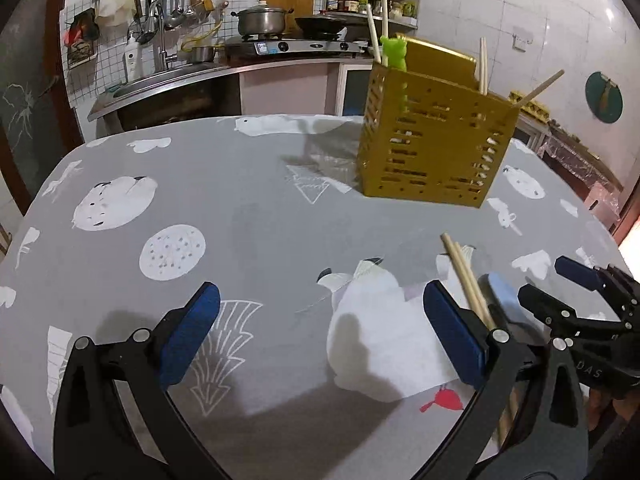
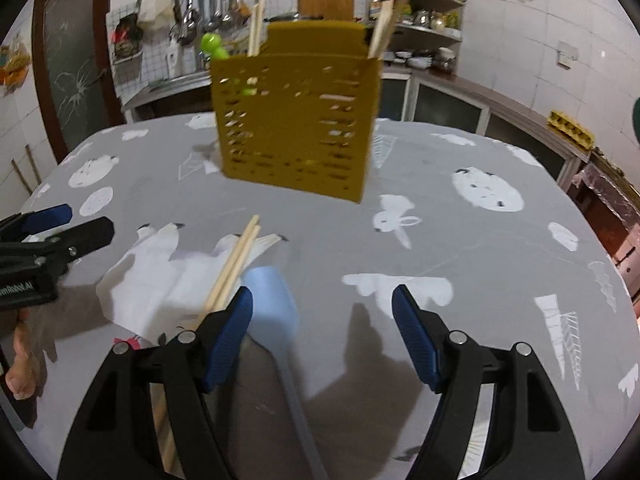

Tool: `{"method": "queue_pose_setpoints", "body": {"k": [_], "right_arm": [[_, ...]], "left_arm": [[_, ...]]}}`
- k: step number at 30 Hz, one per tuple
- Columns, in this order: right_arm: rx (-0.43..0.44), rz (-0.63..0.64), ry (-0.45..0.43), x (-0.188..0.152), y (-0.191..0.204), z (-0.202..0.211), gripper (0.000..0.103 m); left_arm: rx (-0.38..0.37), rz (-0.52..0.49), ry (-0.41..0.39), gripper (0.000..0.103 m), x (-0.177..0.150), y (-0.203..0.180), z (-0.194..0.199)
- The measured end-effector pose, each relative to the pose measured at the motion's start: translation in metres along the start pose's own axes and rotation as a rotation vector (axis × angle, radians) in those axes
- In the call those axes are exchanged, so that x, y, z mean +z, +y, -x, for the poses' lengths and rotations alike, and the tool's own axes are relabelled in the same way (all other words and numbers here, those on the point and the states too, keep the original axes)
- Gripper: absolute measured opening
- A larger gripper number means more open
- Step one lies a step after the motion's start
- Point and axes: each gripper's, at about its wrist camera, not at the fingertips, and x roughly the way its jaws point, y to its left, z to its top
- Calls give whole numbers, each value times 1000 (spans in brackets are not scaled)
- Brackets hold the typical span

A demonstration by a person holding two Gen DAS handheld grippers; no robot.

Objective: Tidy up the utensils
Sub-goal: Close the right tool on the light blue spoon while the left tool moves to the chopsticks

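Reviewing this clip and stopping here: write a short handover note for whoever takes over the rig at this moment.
Left tool: open, empty, low over the table.
Right tool: open, empty, the spatula's handle running between its fingers, not gripped.
Gold utensil holder: upright at the far side of the grey tablecloth, already holding several chopsticks and a green utensil.
Still on the table: a pair of loose chopsticks and a light blue spatula, side by side between the two tools.
Done: some utensils are in the holder.
Left: pick up the chopsticks and the spatula and put them into the holder.
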Motion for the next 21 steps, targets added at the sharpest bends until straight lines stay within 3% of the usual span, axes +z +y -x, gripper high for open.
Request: {"method": "queue_pose_setpoints", "body": {"k": [5, 8, 13, 17, 21], "right_arm": [[14, 44, 36, 2, 16, -11, 70], [13, 44, 60, 3, 16, -17, 57], [43, 10, 94, 8, 13, -26, 53], [44, 4, 129, 10, 14, -34, 35], [48, 5, 129, 9, 15, -36, 32]], "left_arm": [[30, -2, 33, 98, 2, 4, -12], [35, 4, 43, 98, 6, 9, -15], [48, 8, 66, 98, 13, 11, -19], [31, 1, 91, 98, 14, 6, -24], [31, -20, 90, 98, 13, -5, -25]]}}
